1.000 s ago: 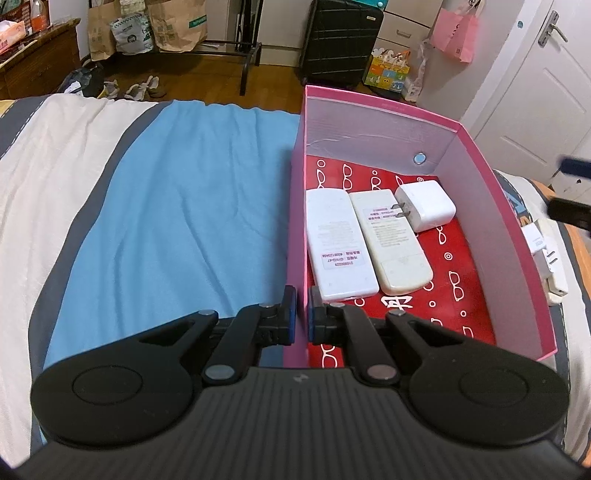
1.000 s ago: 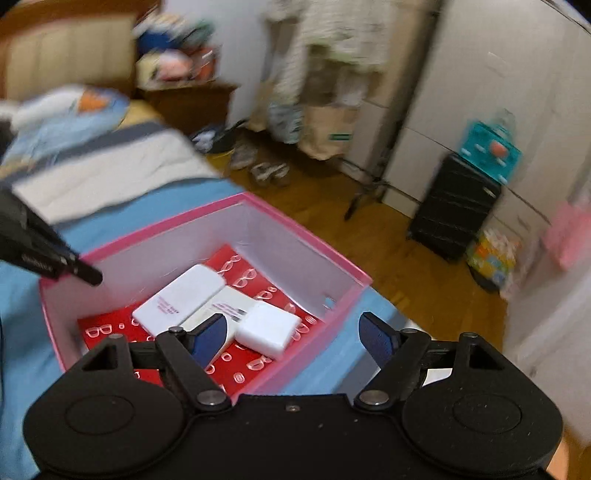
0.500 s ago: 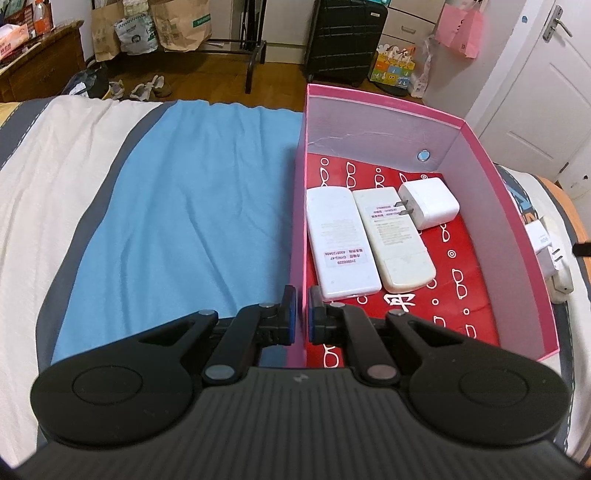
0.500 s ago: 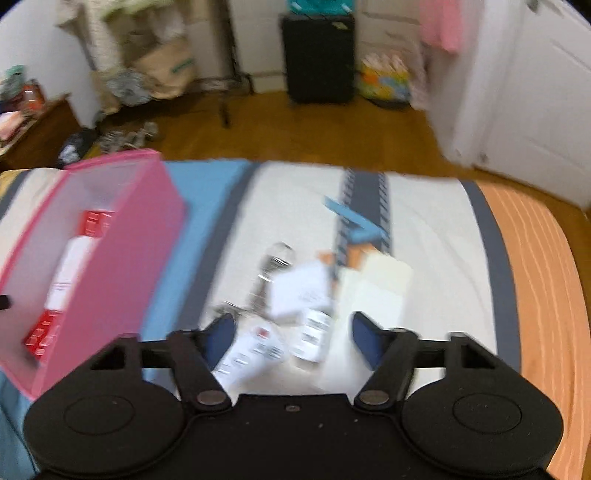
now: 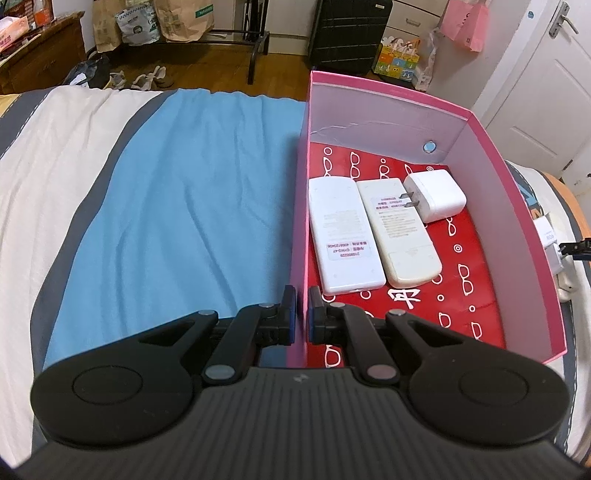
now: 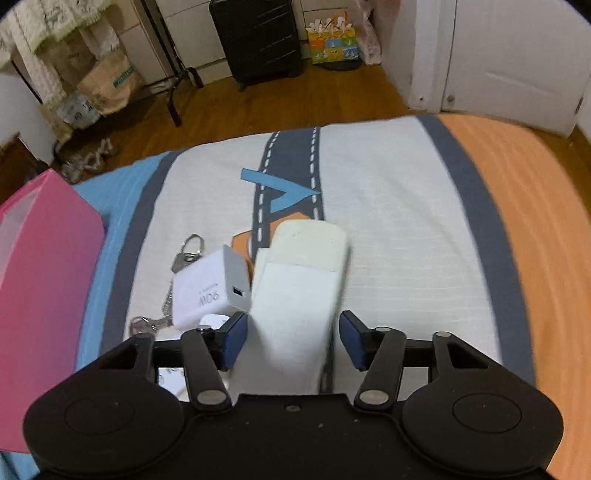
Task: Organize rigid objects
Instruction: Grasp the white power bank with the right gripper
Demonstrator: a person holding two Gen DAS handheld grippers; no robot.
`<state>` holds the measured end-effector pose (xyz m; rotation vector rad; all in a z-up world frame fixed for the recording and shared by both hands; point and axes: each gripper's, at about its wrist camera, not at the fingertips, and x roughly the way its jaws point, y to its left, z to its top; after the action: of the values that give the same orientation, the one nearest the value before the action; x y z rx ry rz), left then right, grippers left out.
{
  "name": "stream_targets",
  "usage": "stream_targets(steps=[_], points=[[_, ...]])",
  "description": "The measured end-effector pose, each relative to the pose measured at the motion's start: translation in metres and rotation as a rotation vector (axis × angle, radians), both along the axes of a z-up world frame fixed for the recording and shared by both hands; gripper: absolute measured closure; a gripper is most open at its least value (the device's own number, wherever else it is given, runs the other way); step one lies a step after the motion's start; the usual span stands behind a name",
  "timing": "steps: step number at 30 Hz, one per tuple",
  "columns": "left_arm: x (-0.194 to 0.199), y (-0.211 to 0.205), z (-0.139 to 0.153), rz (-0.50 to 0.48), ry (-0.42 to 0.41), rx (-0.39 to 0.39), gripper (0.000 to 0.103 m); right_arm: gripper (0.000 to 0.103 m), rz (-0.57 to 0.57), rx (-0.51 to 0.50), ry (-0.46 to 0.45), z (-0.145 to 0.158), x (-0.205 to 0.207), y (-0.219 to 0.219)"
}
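Note:
A pink box [image 5: 495,192] with a red patterned floor sits on the bed. It holds two white remotes [image 5: 343,236] [image 5: 400,232] side by side and a white charger [image 5: 436,195]. My left gripper [image 5: 302,321] is shut on the box's left wall near its front corner. My right gripper [image 6: 291,341] is open, its fingers either side of a white remote [image 6: 299,295] lying on the bed. A white 90W charger [image 6: 210,291] and a bunch of keys [image 6: 184,258] lie just left of that remote. The box's outer wall shows in the right wrist view [image 6: 40,295].
The bed cover has blue [image 5: 177,206], white, grey and orange [image 6: 524,240] stripes. Beyond the bed's foot are a wooden floor, a black suitcase [image 6: 258,37], paper bags [image 5: 184,18] and a white door [image 5: 546,74]. My right gripper's fingertip [image 5: 576,245] shows beside the box.
My right gripper has swung from over the box to the bed on its right and come down around the white remote. My left gripper has kept its hold on the box wall.

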<state>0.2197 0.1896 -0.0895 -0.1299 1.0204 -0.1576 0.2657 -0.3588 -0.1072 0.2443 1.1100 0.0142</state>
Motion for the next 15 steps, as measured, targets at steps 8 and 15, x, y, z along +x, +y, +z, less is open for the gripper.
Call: stream_targets(steps=[8,15], points=[[-0.001,-0.001,0.0,-0.001,0.0,0.0,0.097,0.042,0.02,-0.062,-0.004,-0.011,-0.002,0.014],[-0.003,-0.001,0.0,0.003,0.001,-0.002,0.097,0.045,0.003,-0.094,-0.083,0.006,-0.024,0.016]])
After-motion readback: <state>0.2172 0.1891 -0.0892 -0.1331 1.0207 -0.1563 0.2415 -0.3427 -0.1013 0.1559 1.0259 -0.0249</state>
